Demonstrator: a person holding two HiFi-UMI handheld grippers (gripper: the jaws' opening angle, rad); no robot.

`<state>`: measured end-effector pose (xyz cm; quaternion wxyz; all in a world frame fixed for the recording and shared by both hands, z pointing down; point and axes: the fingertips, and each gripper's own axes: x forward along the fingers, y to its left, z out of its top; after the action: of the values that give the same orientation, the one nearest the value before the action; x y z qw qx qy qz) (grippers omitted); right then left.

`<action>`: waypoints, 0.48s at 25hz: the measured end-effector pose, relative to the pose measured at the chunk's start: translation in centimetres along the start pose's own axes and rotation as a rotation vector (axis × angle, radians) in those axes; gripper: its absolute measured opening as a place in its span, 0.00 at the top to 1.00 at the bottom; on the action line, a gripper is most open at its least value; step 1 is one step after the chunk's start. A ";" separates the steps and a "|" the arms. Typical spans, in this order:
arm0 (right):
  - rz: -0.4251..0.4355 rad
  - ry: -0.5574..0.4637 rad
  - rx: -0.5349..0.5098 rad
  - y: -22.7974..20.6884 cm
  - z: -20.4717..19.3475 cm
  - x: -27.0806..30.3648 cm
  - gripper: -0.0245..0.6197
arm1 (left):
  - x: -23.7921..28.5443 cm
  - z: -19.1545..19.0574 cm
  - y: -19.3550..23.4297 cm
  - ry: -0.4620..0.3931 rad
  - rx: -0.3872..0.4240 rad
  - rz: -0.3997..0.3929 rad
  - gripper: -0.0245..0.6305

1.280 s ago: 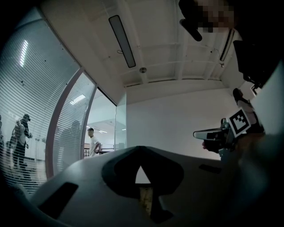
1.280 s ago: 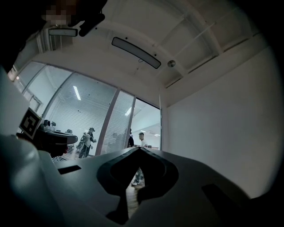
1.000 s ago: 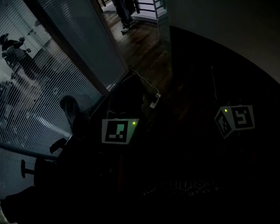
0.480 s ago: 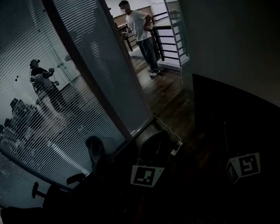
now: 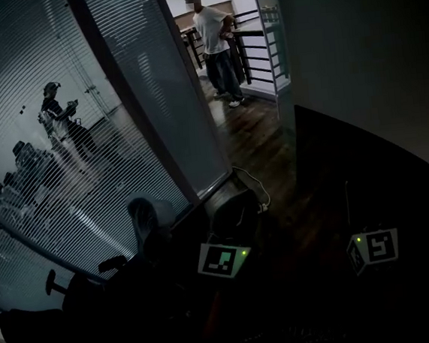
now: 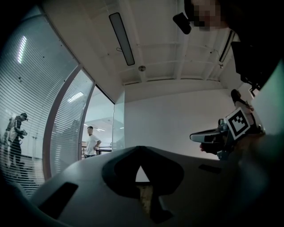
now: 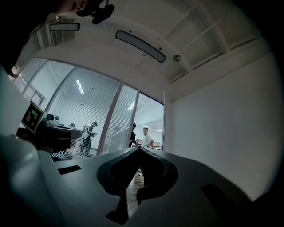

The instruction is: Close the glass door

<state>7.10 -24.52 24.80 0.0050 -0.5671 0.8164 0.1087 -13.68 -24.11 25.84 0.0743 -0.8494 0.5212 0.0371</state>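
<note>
The glass door (image 5: 273,56) stands open as a narrow clear pane against the white wall (image 5: 362,62), beside the doorway. It also shows in the left gripper view as a pane (image 6: 118,128). Both grippers are held low in the dark, far short of the door. Only their marker cubes are plain in the head view, the left cube (image 5: 224,259) and the right cube (image 5: 373,250). My left gripper (image 6: 141,150) is shut with nothing in it. My right gripper (image 7: 140,150) is also shut and holds nothing.
A glass wall with blinds (image 5: 50,107) runs along the left, with a dark post (image 5: 128,100). A person in a white shirt (image 5: 213,39) stands beyond the doorway by a railing (image 5: 255,42). Another person (image 5: 59,121) is behind the blinds. A cable (image 5: 255,189) lies on the wooden floor.
The head view has tilted up toward the doorway, so both marker cubes sit lower in the picture. Both grippers stay shut and empty. The person in white has shifted slightly.
</note>
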 end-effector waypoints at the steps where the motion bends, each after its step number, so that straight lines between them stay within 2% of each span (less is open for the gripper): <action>1: -0.001 0.000 -0.001 0.0 0.1 -0.1 0.96 | 0.0 0.1 -0.1 -0.001 0.000 0.000 0.97; 12: -0.034 -0.004 0.000 -1.3 0.3 -0.5 0.96 | -0.1 0.4 -0.1 0.001 -0.003 0.009 0.97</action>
<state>8.45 -24.40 24.36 0.0084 -0.5807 0.8067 0.1097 -13.64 -23.94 25.43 0.0725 -0.8471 0.5251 0.0378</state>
